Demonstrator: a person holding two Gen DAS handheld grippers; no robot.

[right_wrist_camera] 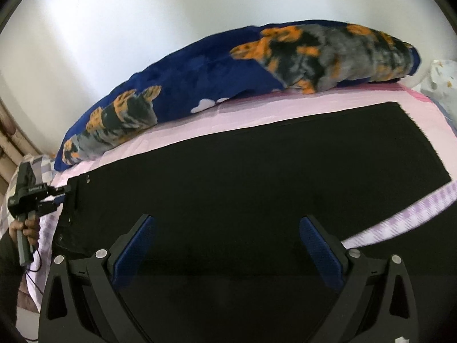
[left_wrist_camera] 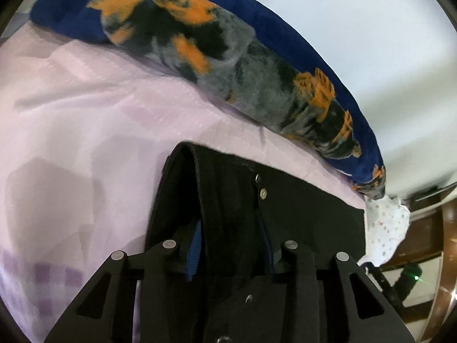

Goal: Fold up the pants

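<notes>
Black pants [right_wrist_camera: 257, 177] lay flat on pink-sheeted bed [right_wrist_camera: 200, 120]. Left gripper [left_wrist_camera: 231, 245] clamped on waistband, left end; right gripper [right_wrist_camera: 227, 245] hovered open over leg. Lengthwise fold likely next: needed right-hand grip first.

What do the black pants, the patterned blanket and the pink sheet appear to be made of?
Black pants: matte woven cloth, probably cotton or denim; metal rivets at the waistband. Patterned blanket: plush fleece, probably synthetic; fuzzy nap. Pink sheet: thin smooth woven fabric; soft creases, slight sheen.
</notes>
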